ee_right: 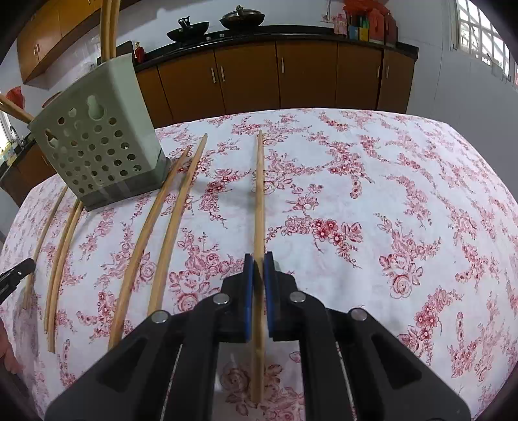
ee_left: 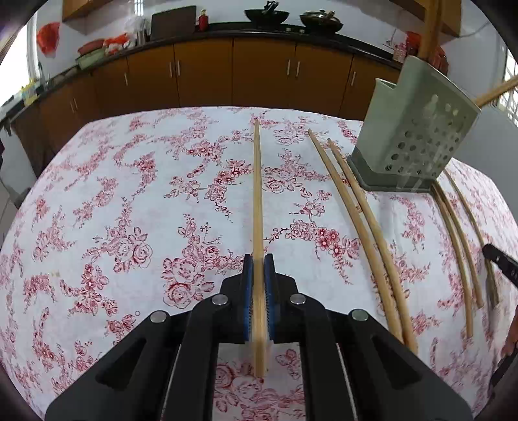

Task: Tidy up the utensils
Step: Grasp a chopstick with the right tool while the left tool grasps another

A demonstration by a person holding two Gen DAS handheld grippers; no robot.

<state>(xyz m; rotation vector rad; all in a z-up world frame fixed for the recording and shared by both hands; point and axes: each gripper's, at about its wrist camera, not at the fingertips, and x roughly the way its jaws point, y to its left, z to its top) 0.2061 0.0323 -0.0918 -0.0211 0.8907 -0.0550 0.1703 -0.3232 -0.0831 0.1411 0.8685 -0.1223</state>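
Note:
My left gripper (ee_left: 258,259) is shut on a wooden chopstick (ee_left: 257,194) that points away over the floral tablecloth. My right gripper (ee_right: 258,259) is shut on another wooden chopstick (ee_right: 259,194) the same way. A grey-green perforated utensil holder (ee_left: 417,129) stands at the back right in the left wrist view, and it stands at the back left in the right wrist view (ee_right: 97,142). It holds a few chopsticks upright (ee_right: 108,29). Several loose chopsticks (ee_left: 365,220) lie on the cloth beside the holder, also seen in the right wrist view (ee_right: 152,226).
The table (ee_left: 129,194) has a white cloth with red flowers and drops off at its far edge. Brown kitchen cabinets (ee_left: 207,74) and a dark counter with woks (ee_left: 266,14) stand behind. The other gripper's tip (ee_left: 500,262) shows at the right edge.

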